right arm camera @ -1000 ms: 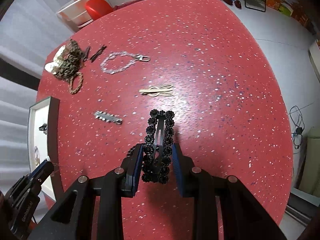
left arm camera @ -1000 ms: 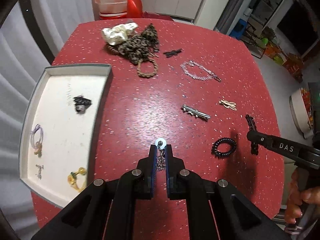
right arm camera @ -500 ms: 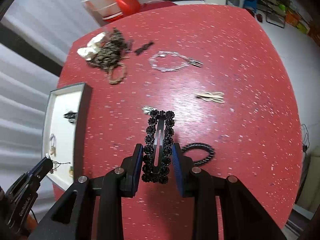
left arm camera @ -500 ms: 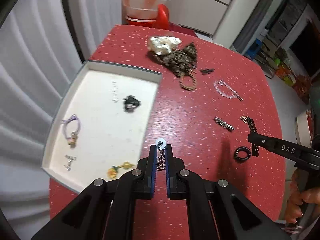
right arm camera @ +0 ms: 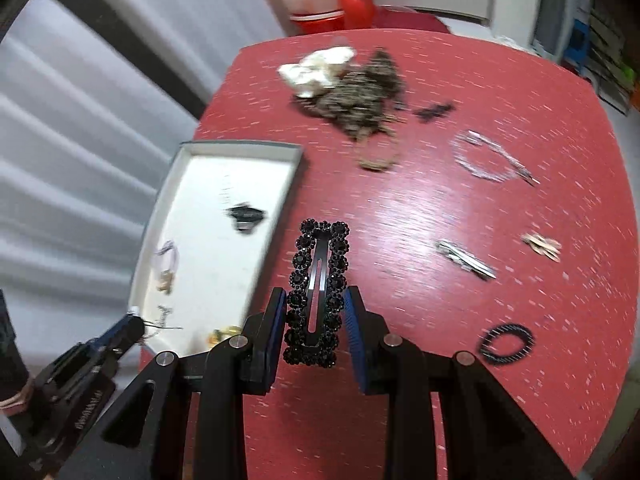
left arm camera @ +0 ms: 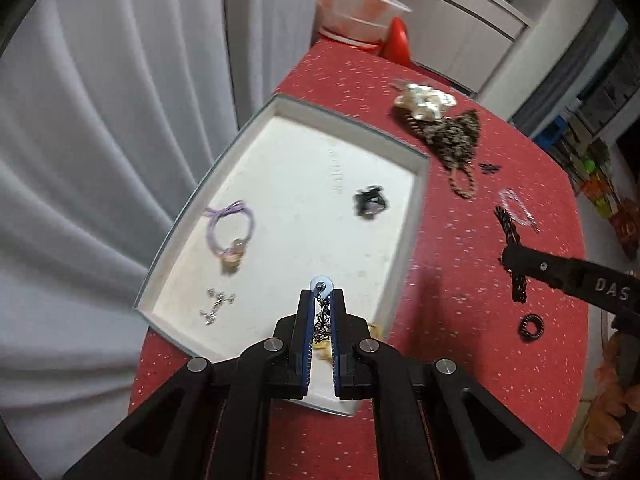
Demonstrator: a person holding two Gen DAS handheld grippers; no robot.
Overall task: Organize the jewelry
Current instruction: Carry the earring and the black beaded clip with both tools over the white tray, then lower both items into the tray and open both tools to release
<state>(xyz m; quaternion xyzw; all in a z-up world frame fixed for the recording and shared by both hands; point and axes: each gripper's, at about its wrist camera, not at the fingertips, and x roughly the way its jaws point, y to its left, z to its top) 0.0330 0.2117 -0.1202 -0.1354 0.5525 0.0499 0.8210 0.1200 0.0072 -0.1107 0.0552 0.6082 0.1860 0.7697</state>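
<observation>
My left gripper [left arm camera: 321, 294] is shut on a small dangling earring [left arm camera: 322, 286] with a pale round stud, held above the near part of the white tray [left arm camera: 416, 200]. The tray holds a purple hair tie [left arm camera: 230, 228], a black piece [left arm camera: 370, 202], a silver earring [left arm camera: 218, 306] and a yellow piece [left arm camera: 374, 328]. My right gripper [right arm camera: 316, 300] is shut on a black beaded hair clip [right arm camera: 318, 292], held above the red table [right arm camera: 440, 208] just right of the tray [right arm camera: 296, 160]. The right gripper also shows in the left wrist view [left arm camera: 510, 258].
On the table lie a white scrunchie [right arm camera: 316, 66], a brown chain pile [right arm camera: 360, 104], a silver bracelet [right arm camera: 488, 160], a silver clip [right arm camera: 466, 260], a gold clip [right arm camera: 542, 244], a small black clip [right arm camera: 434, 111] and a black coil hair tie [right arm camera: 506, 344]. A grey curtain hangs on the left.
Both grippers have moved left toward the tray, each still holding its piece. The left gripper has gone from over the red table to over the tray.
</observation>
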